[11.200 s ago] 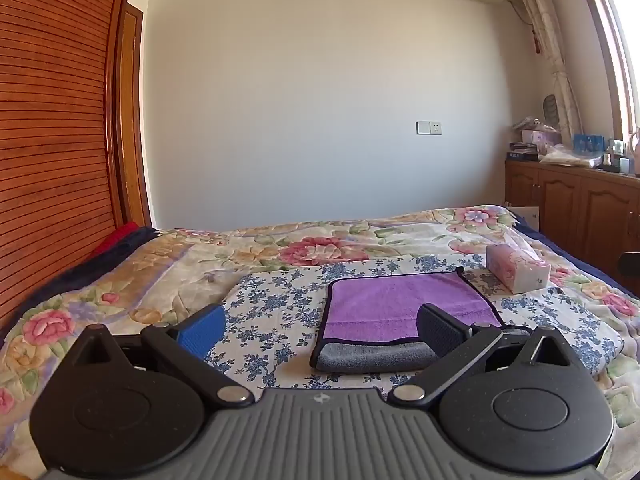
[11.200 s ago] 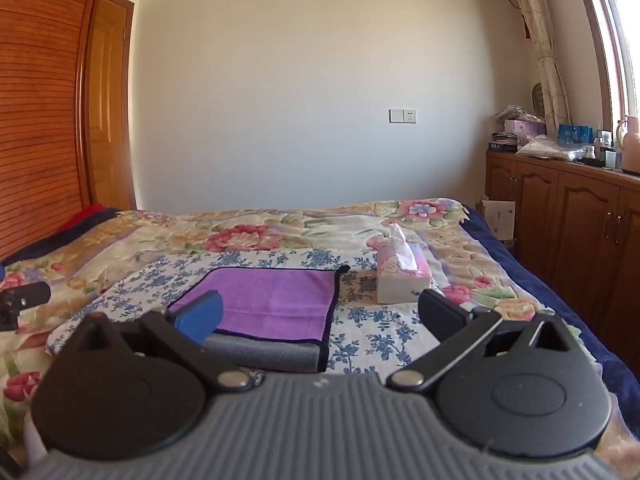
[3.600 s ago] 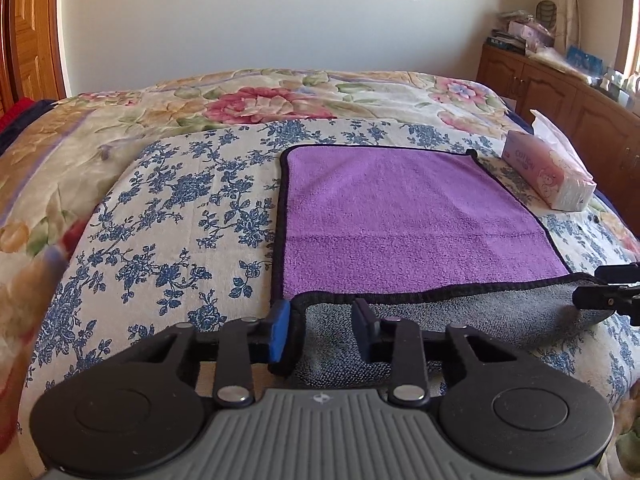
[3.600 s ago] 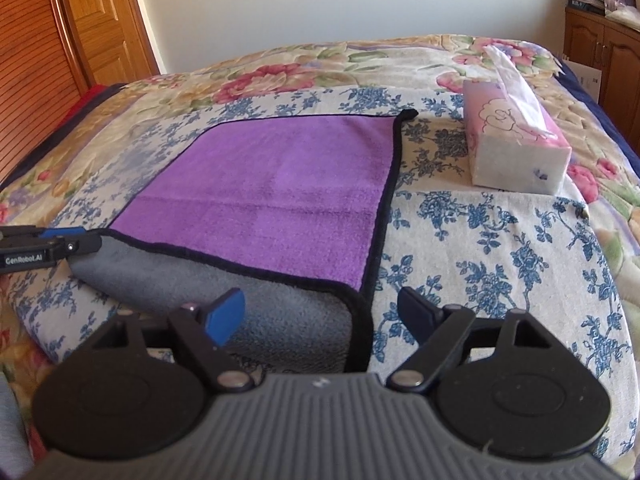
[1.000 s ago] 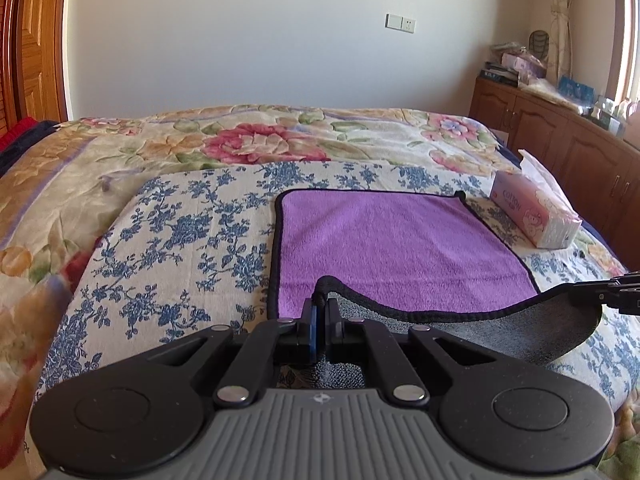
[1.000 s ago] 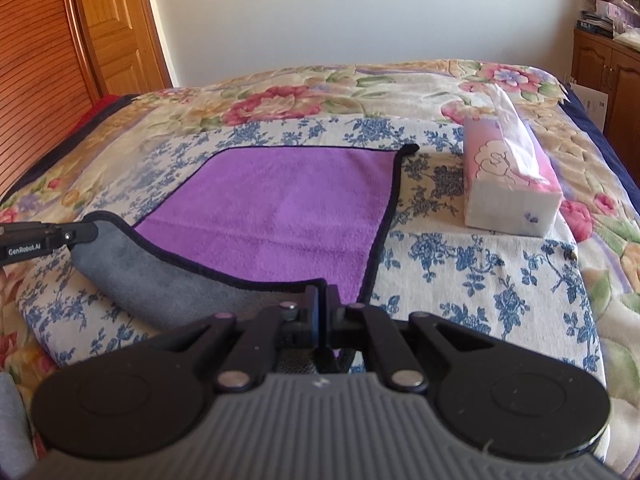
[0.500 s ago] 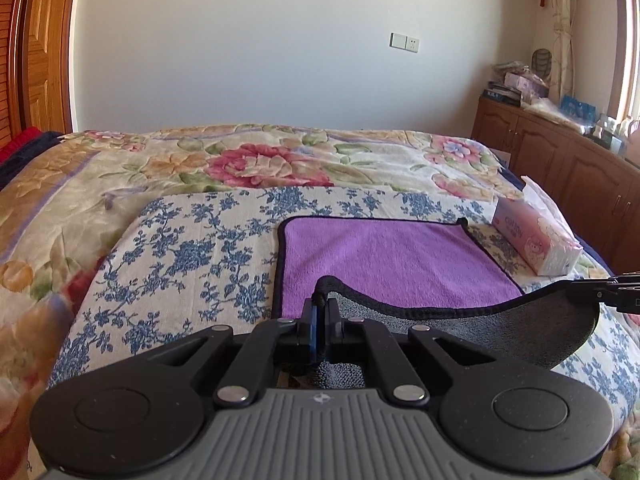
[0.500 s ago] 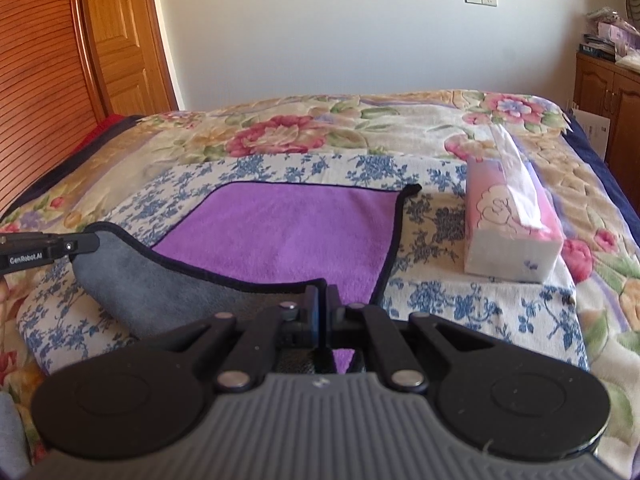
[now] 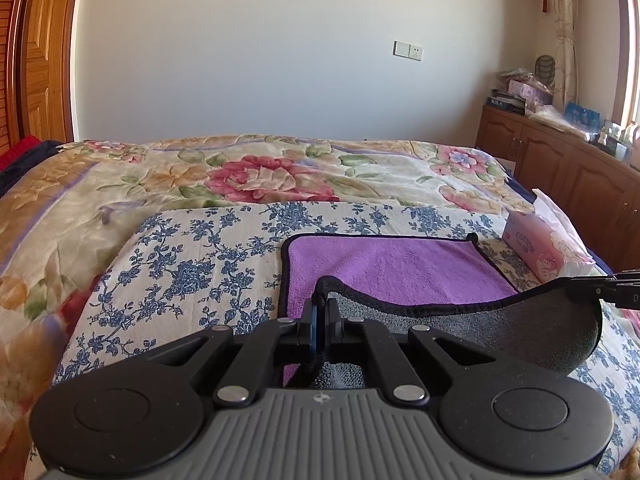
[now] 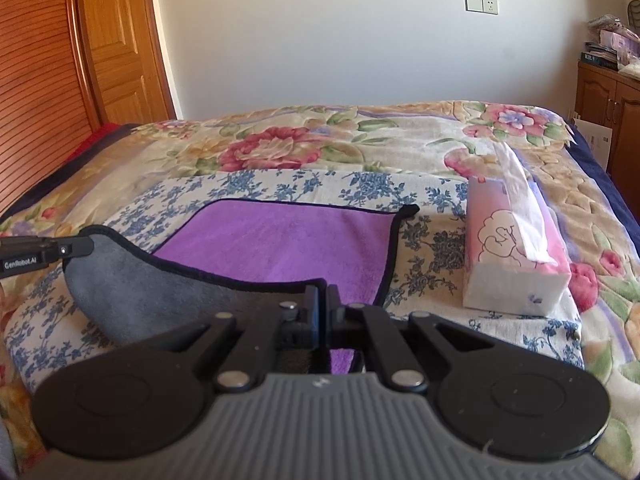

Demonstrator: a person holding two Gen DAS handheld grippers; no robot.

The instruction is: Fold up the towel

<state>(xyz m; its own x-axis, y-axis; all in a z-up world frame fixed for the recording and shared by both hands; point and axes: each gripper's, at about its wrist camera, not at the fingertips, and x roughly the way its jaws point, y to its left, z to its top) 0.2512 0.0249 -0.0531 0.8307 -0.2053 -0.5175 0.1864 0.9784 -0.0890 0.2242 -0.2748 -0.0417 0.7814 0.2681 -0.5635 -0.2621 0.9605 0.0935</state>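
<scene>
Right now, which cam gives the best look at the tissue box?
The right wrist view: the tissue box sits close and whole beside the towel, with its printed side and the tissue sticking out on top. In the left wrist view it is small, at the right edge, at an angle.

A lived-in home bedroom. A wide bed [image 9: 100,208] fills the middle, spread with a floral quilt [image 9: 272,176] and a blue-flowered cloth [image 9: 192,248] laid over its near half. Beside the bed's left edge stand a panelled wooden door [image 10: 120,48] and a slatted wooden wall [image 10: 36,80]. Along the right edge runs a low wooden cabinet [image 9: 560,164], its top crowded with boxes and bottles, under a curtained window [image 9: 564,28]. A tissue box [image 10: 512,256] lies on the bed near its right edge, and a wall switch [image 9: 407,49] sits on the plain far wall.
</scene>
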